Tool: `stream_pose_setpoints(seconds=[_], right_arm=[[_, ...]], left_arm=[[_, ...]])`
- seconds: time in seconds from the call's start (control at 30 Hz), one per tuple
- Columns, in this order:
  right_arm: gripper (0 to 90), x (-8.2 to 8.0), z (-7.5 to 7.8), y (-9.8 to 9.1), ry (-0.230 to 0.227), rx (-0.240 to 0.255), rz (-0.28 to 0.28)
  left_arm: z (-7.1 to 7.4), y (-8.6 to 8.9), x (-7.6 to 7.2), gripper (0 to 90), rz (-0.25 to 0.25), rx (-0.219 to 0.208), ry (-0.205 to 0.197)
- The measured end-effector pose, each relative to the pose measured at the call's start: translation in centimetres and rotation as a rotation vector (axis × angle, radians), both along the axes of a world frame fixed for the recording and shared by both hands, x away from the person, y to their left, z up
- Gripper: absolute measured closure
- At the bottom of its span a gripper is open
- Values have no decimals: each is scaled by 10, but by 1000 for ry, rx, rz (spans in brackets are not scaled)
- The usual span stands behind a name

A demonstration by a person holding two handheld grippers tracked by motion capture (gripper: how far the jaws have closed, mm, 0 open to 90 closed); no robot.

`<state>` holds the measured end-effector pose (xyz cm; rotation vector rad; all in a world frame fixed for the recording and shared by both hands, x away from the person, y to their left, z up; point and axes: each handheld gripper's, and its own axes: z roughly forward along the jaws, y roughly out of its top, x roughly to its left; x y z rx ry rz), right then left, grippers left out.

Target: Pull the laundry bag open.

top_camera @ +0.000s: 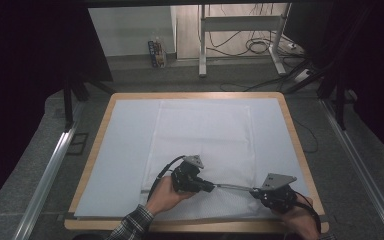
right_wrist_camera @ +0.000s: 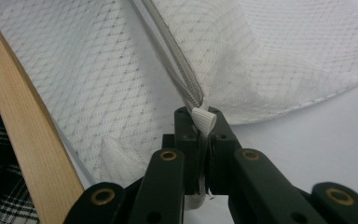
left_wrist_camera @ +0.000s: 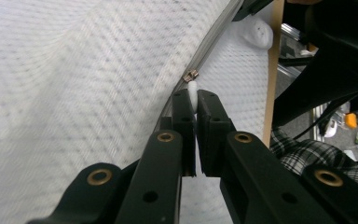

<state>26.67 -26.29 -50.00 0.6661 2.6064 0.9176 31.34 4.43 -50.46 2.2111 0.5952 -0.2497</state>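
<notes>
- Mesh bag [top_camera: 202, 150], white, zippered: lay flat on pale sheet [top_camera: 120, 150] covering wooden table [top_camera: 292, 130], near edge closest to person.
- Zipper [top_camera: 232, 187]: ran along bag's near end, stretched taut between both grippers; grey tape seen in right gripper view [right_wrist_camera: 177, 65].
- Zipper slider [left_wrist_camera: 190, 75]: metal, sat just beyond left jaws.
- Left gripper [top_camera: 209, 186]: held in left hand [top_camera: 164, 196]; jaws clamped on white pull tab [left_wrist_camera: 192, 95].
- Right gripper [top_camera: 254, 191]: jaws pinched on white fabric end tab [right_wrist_camera: 204, 120] at zipper's end, near table edge.
- Plaid sleeve [top_camera: 132, 226]: at bottom of high view.
</notes>
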Motion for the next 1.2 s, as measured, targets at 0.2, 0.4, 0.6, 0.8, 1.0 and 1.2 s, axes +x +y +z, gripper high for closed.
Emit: stream_pose_setpoints(seconds=[0.2, 0.4, 0.6, 0.8, 1.0, 1.2], right_arm=[[850, 0, 0, 0, 1, 0, -1], [850, 0, 0, 0, 4, 2, 1], [850, 0, 0, 0, 3, 2, 0], [850, 0, 0, 0, 0, -5, 0], [850, 0, 0, 1, 2, -2, 5], [850, -1, 0, 1, 0, -6, 2]], left_arm=[[-1, 9, -1, 876, 15, 0, 4], [-1, 16, -4, 876, 25, -4, 4], [-1, 22, -6, 876, 35, -5, 6], [-1, 28, -8, 876, 39, 1, 8], [-1, 36, -10, 877, 50, -3, 15], [-2, 42, -12, 876, 61, 8, 17]])
